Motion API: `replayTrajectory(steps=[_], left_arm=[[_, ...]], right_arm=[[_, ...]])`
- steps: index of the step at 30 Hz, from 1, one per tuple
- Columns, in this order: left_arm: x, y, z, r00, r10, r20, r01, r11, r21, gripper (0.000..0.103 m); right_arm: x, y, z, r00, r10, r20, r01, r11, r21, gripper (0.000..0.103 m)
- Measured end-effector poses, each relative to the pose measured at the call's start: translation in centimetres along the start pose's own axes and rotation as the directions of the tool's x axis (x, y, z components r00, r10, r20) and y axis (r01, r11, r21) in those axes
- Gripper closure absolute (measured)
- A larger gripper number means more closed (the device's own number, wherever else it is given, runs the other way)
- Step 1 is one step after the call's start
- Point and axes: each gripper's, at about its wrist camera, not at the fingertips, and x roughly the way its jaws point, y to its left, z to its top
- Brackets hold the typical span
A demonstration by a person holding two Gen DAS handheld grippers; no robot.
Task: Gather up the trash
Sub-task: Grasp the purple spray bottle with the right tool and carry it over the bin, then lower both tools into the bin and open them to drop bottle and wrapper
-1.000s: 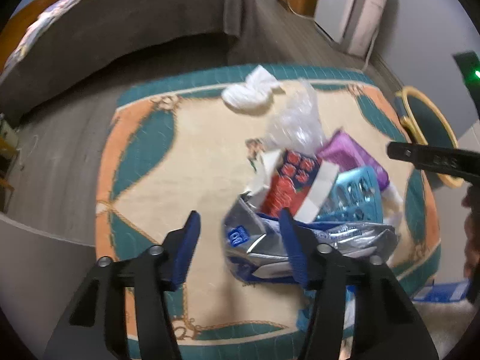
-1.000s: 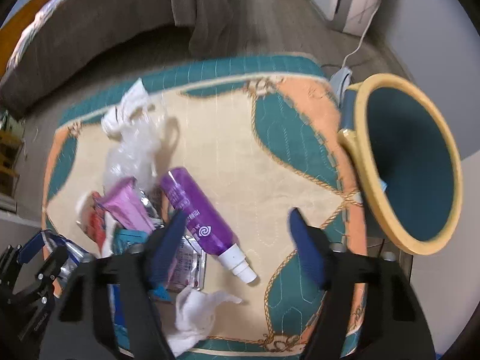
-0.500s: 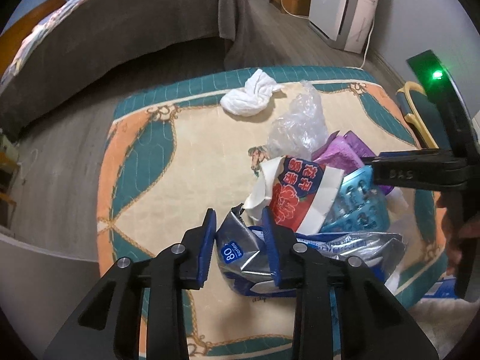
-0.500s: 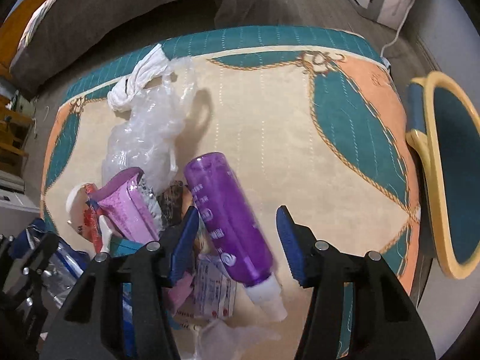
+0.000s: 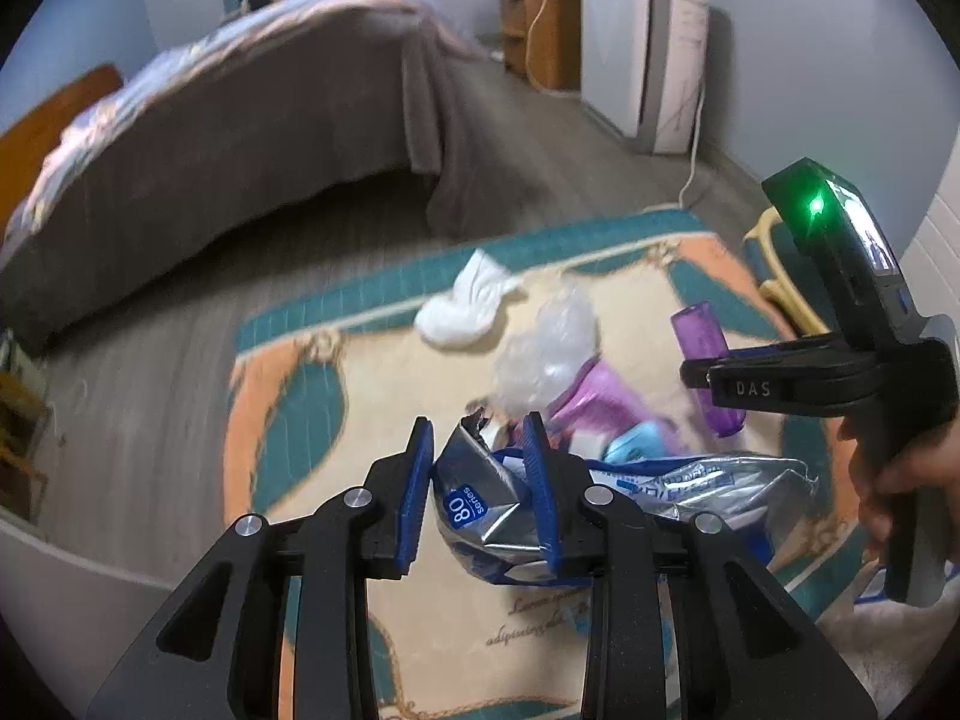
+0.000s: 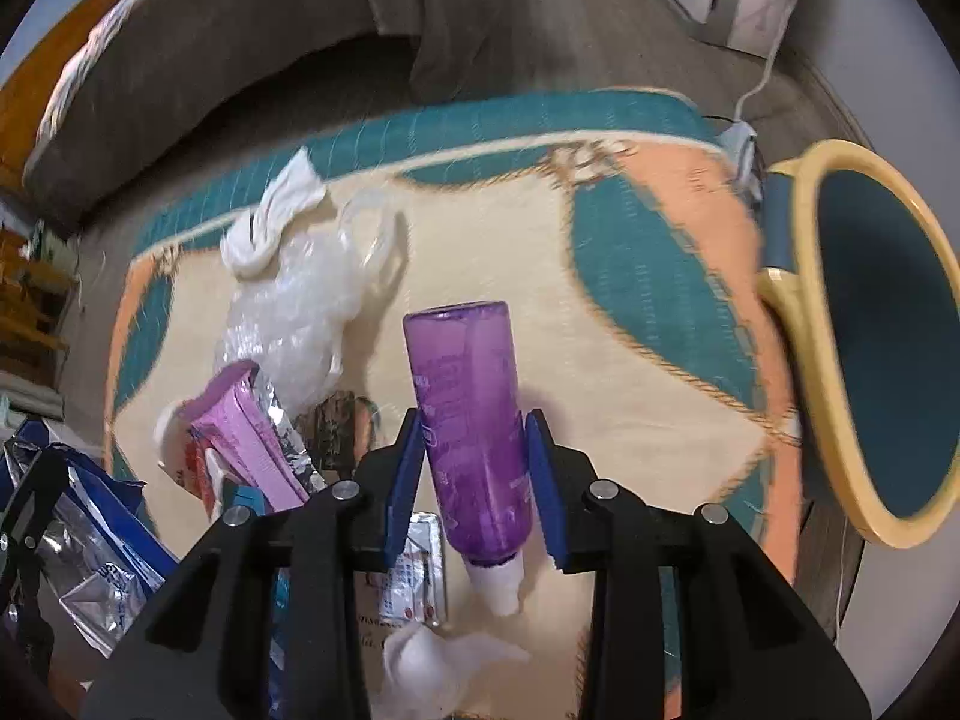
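Jaws that stood wide a second ago now clamp: the left gripper [image 5: 478,480] pinches the crinkled silver-and-blue foil bag [image 5: 630,492], label reading "80 series", and the right gripper [image 6: 474,465] squeezes the translucent purple plastic bottle [image 6: 471,426], both raised off the patterned teal-and-peach rug [image 6: 630,312], probably ready for the yellow-rimmed blue bin [image 6: 864,348].

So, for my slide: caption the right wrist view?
Right gripper clamps purple plastic bottle above patterned rug.

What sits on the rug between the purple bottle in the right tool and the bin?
Nothing: in the right wrist view, bare rug separates the purple bottle, clamped by the right tool, from the bin lying at the rug's edge.
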Motion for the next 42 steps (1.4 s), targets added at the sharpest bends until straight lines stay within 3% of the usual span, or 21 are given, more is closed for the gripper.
replayTrajectory(steps=[5, 13, 18, 20, 23, 29, 42], left_arm=[[-1.8, -1.6, 1.9, 0.998, -0.021, 0.066, 0.02, 1.0, 0.015, 0.071], [-4.1, -3.3, 4.3, 0.988, -0.028, 0.155, 0.023, 0.999, 0.034, 0.071], [-5.0, -4.0, 5.2, 0.982, -0.035, 0.186, 0.03, 0.999, 0.031, 0.071], [-5.2, -4.4, 5.3, 0.981, -0.051, 0.189, 0.048, 0.999, 0.021, 0.071], [-5.1, -5.0, 5.4, 0.981, -0.067, 0.183, 0.065, 0.998, 0.016, 0.071], [-3.8, -6.3, 5.3, 0.985, -0.113, 0.133, 0.117, 0.993, -0.027, 0.071], [-3.3, -12.7, 6.0, 0.981, -0.133, 0.139, 0.125, 0.99, 0.068, 0.071]], right_arm=[[-4.4, -1.6, 0.5, 0.997, 0.001, 0.08, -0.005, 0.999, 0.044, 0.071], [-12.2, -4.4, 2.4, 0.974, 0.031, 0.226, -0.048, 0.996, 0.073, 0.071], [-15.1, -5.3, 2.0, 0.964, -0.021, 0.264, 0.011, 0.999, 0.038, 0.071], [-15.6, -5.9, 1.3, 0.96, -0.046, 0.276, 0.04, 0.999, 0.026, 0.071], [-16.0, -7.2, 0.9, 0.962, -0.01, 0.272, -0.005, 0.998, 0.055, 0.071], [-16.3, -8.2, 1.2, 0.957, -0.021, 0.288, 0.01, 0.999, 0.039, 0.071], [-17.5, -13.6, 1.2, 0.951, -0.005, 0.31, -0.015, 0.998, 0.063, 0.071]])
